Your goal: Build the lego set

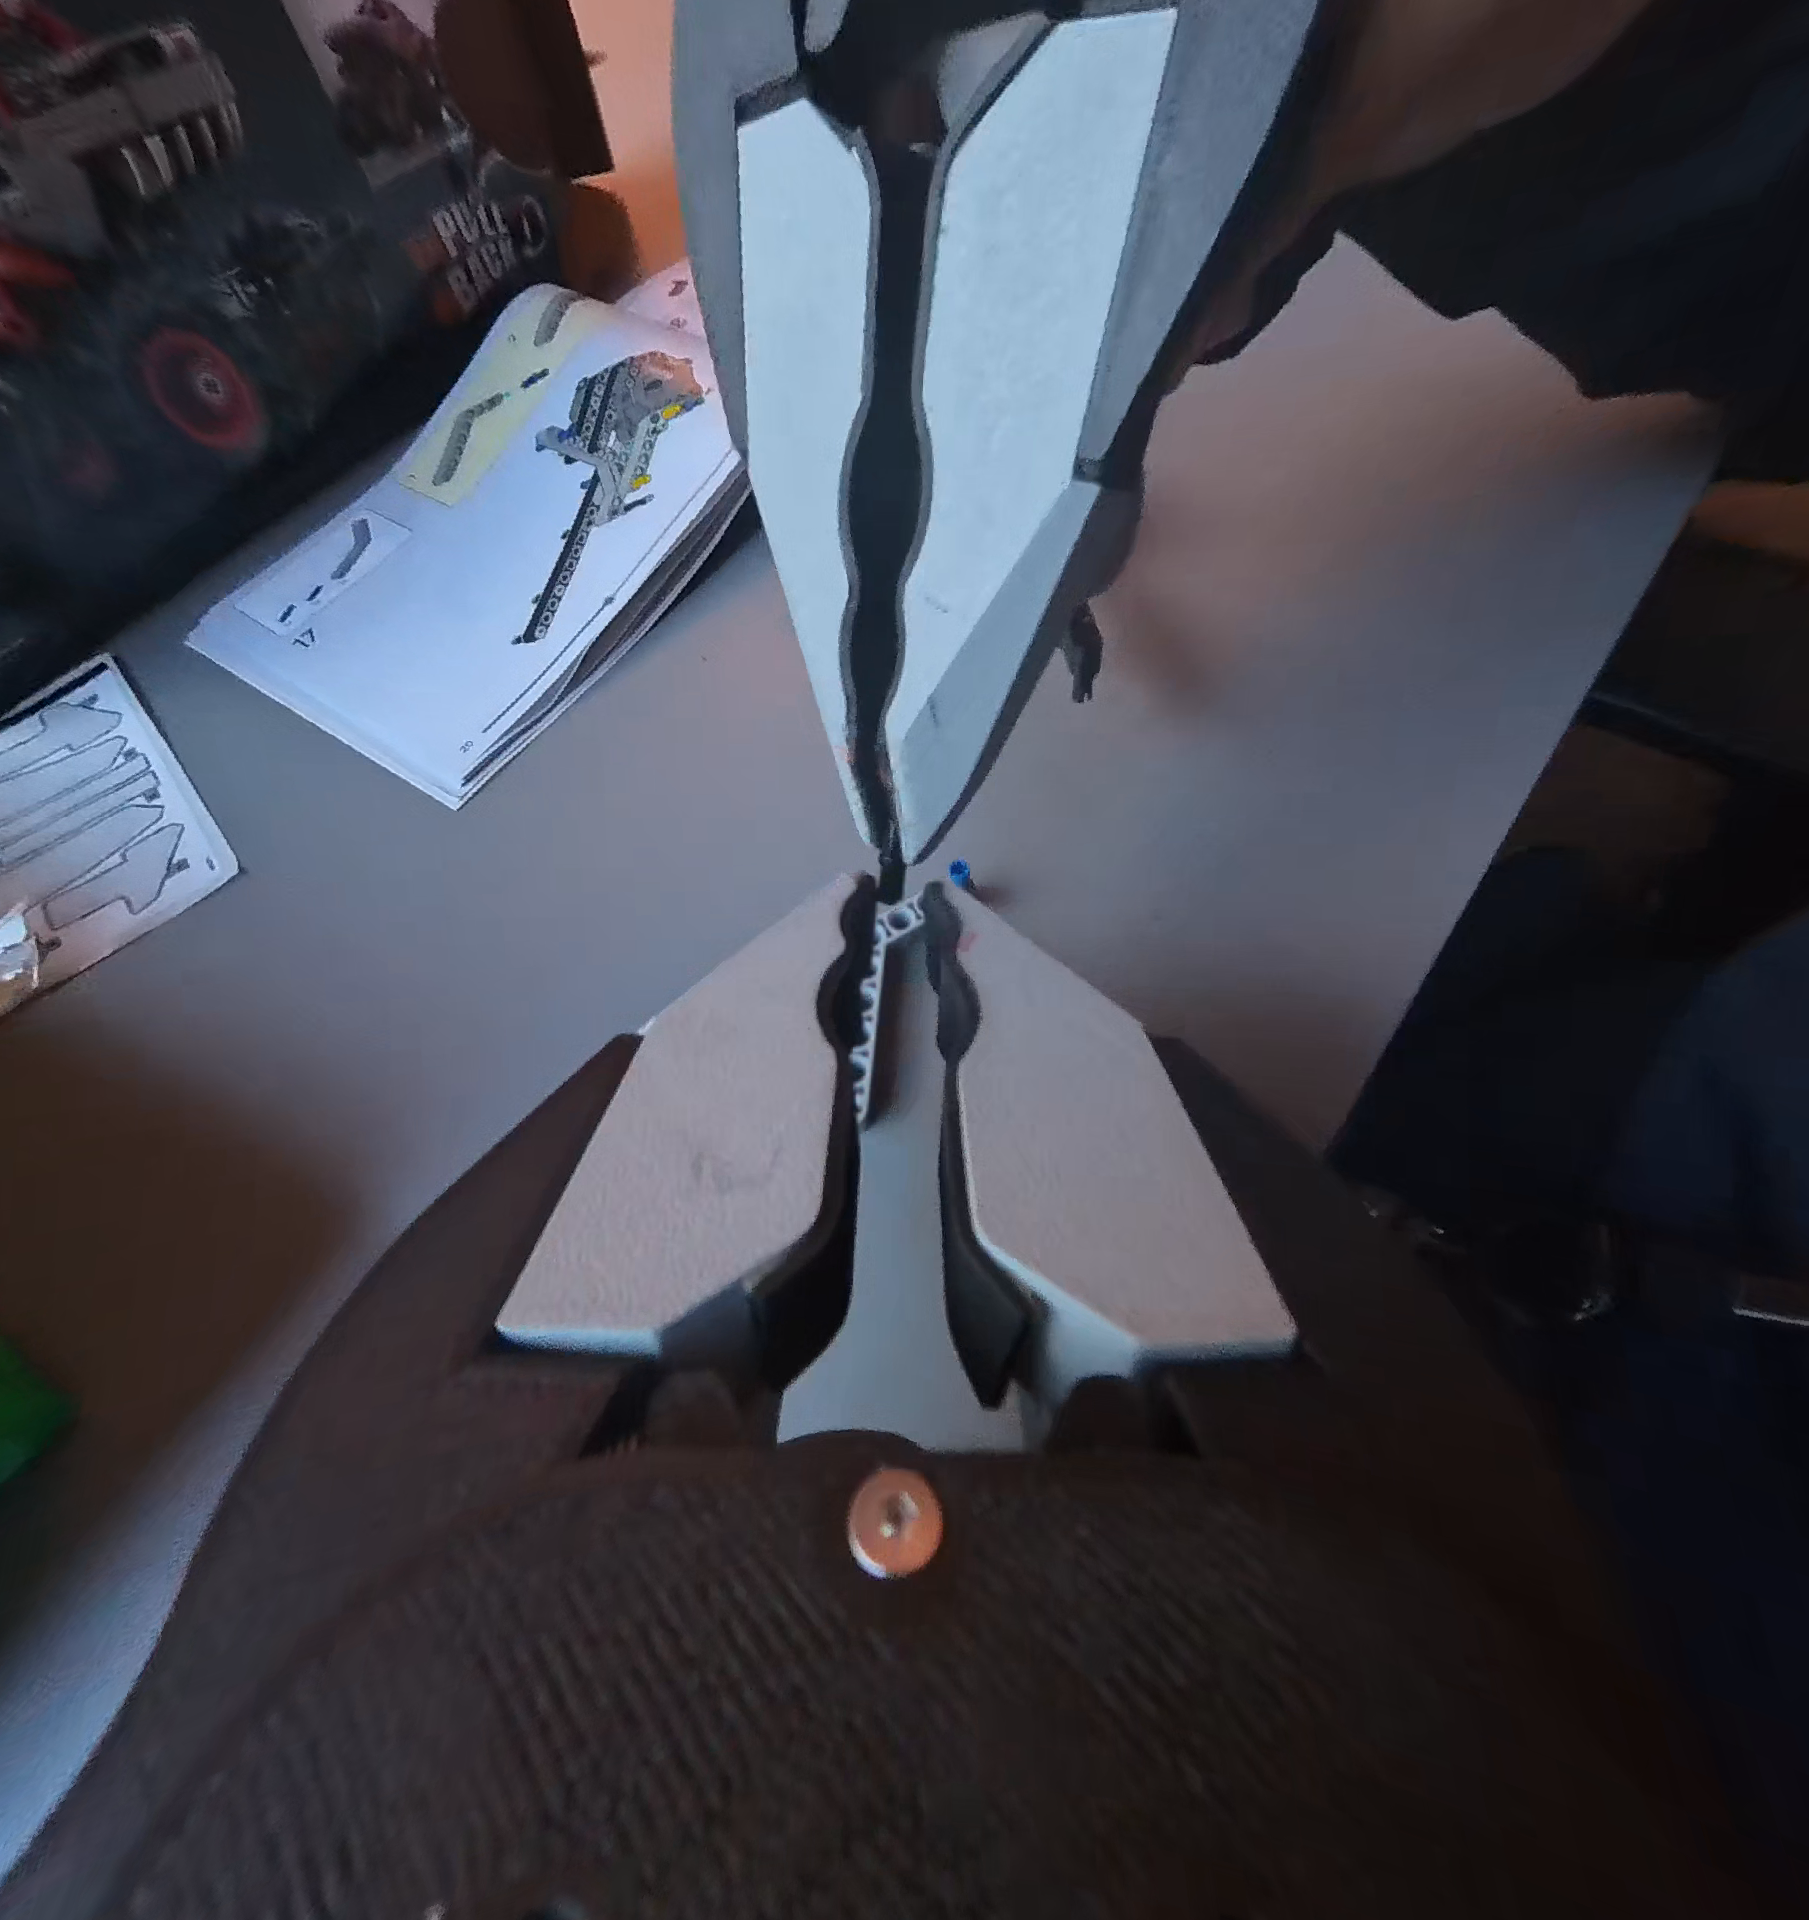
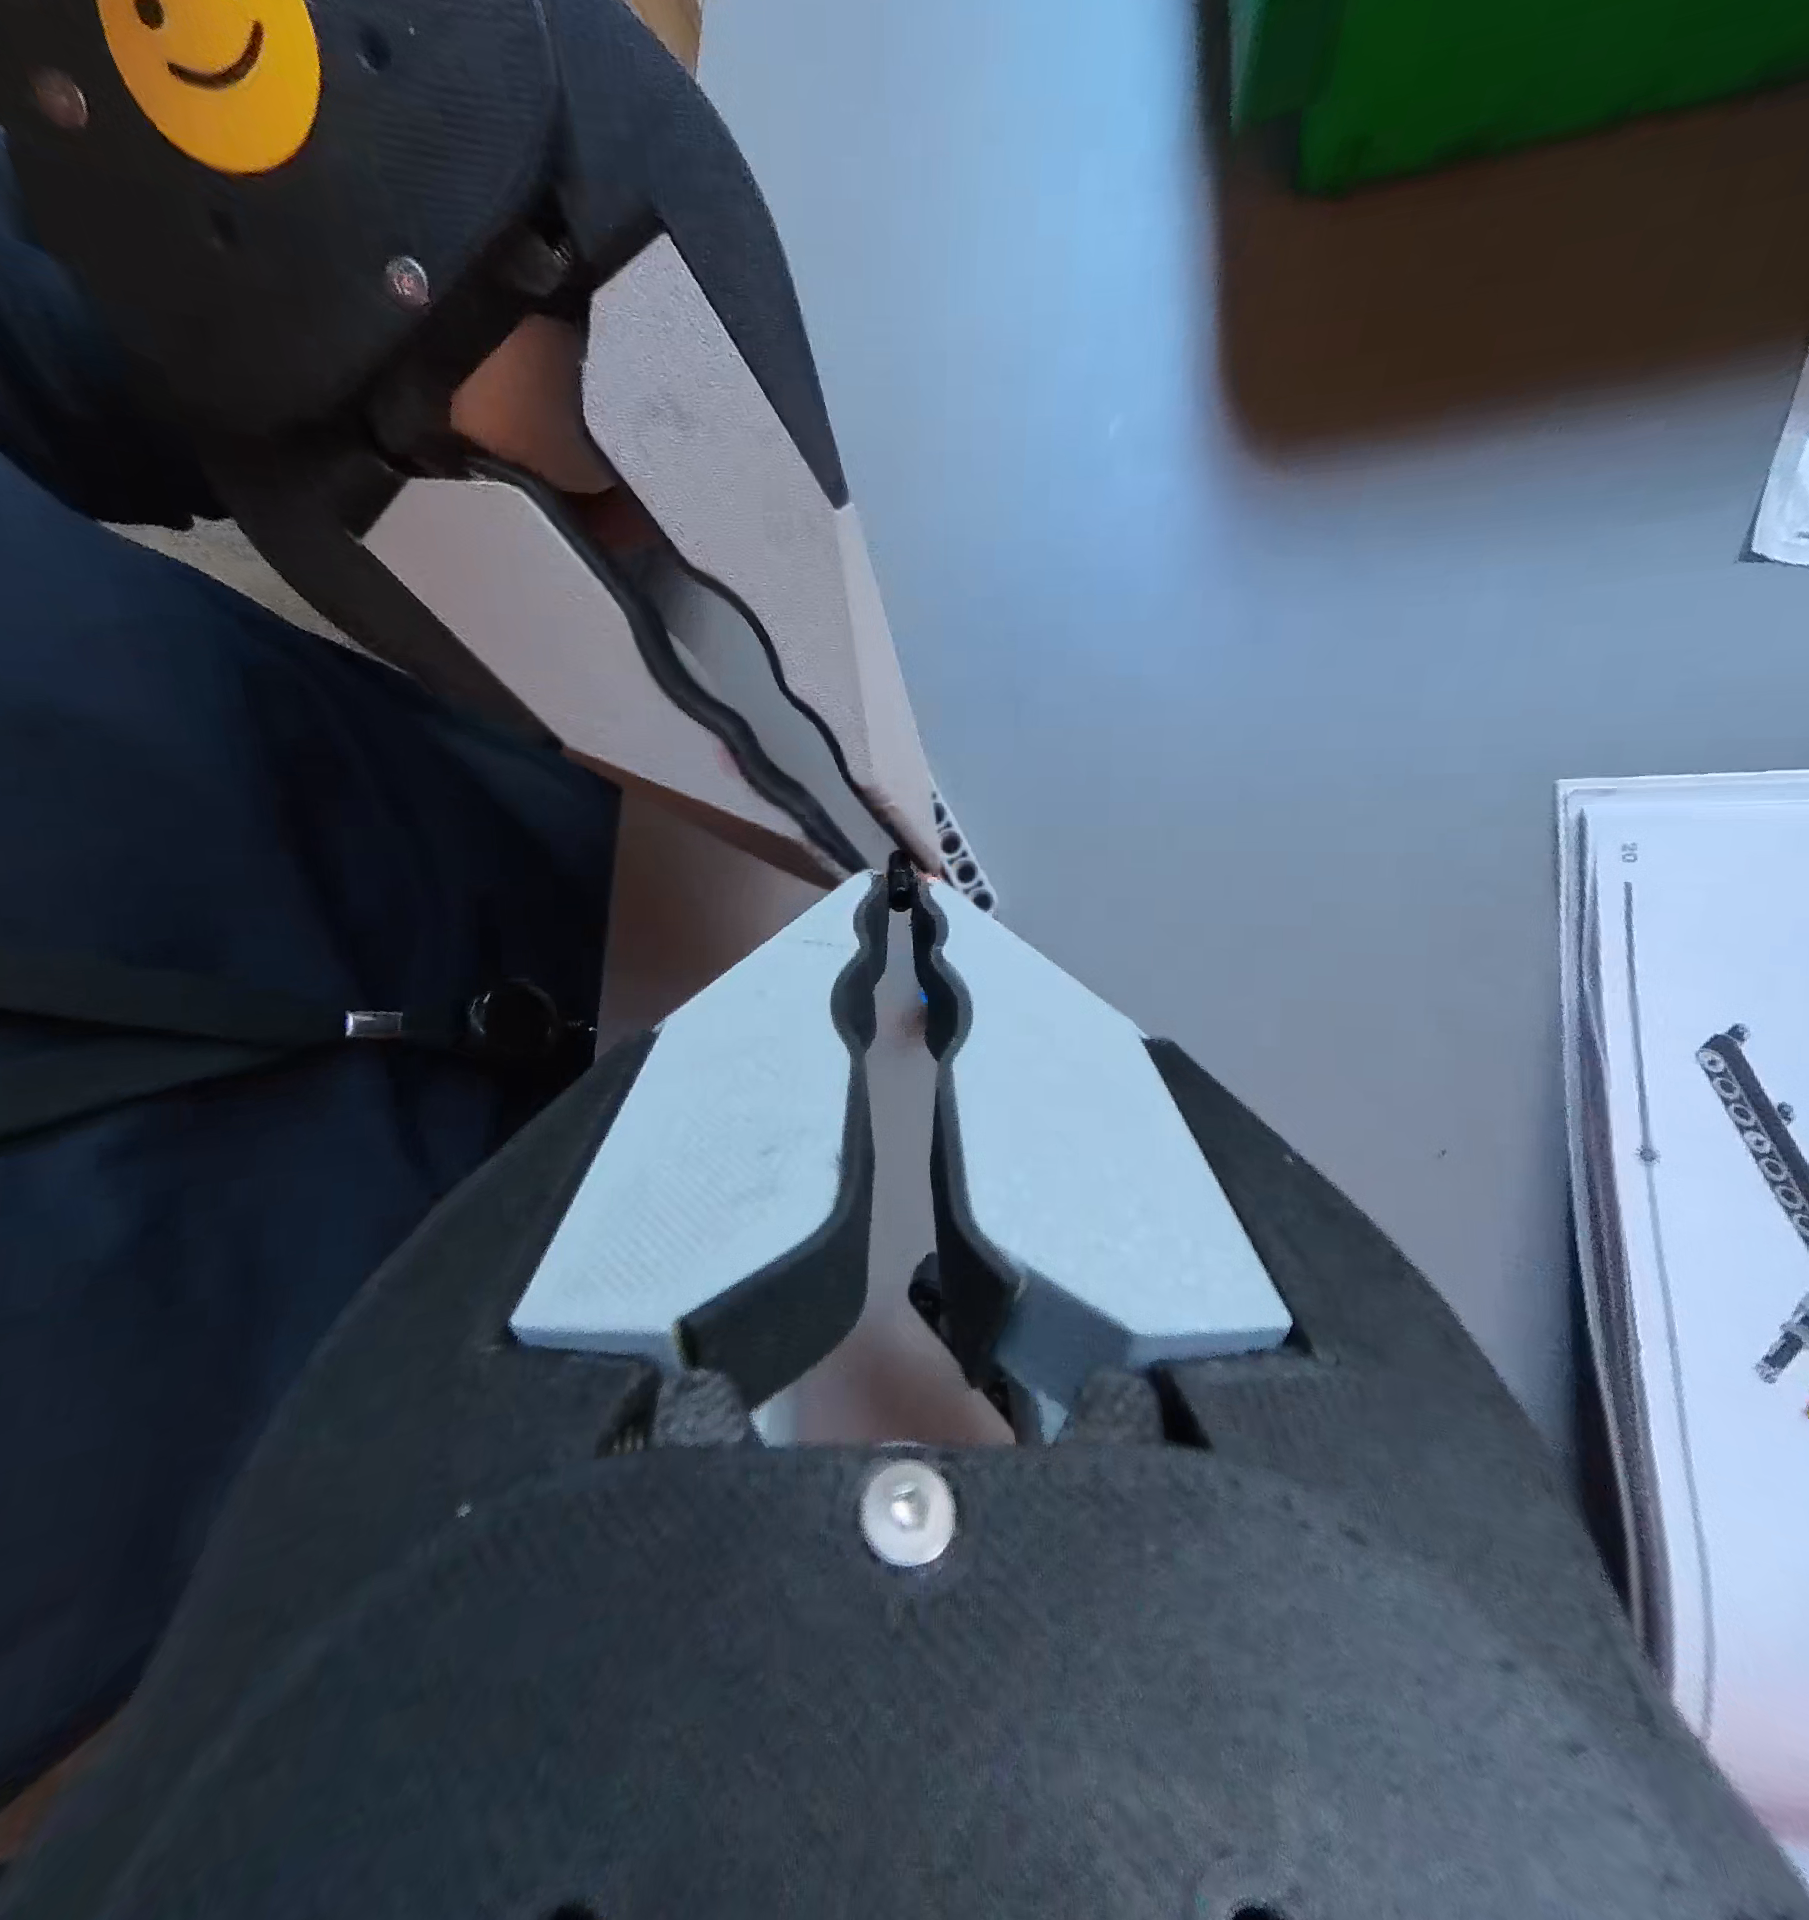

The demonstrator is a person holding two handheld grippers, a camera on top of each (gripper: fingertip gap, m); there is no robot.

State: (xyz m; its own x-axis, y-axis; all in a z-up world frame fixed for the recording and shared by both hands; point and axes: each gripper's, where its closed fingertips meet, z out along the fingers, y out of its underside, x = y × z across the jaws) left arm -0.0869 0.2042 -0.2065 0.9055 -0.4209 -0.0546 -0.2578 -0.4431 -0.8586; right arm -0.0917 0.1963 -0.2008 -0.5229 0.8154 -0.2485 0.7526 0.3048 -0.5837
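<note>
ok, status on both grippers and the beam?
Left gripper shut on grey beam. Right gripper shut on small black pin, tip at the beam's end. Blue pin on table, nothing blocking.

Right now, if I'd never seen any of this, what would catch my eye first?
Two claws meeting tip to tip over the grey table: the left claw grips a pale grey holed beam, and the right claw pinches a tiny black pin against it. Next, the yellow smiley sticker on the left claw's body, top left in the right wrist view. Then the open instruction booklet lying left of the claws.
</note>
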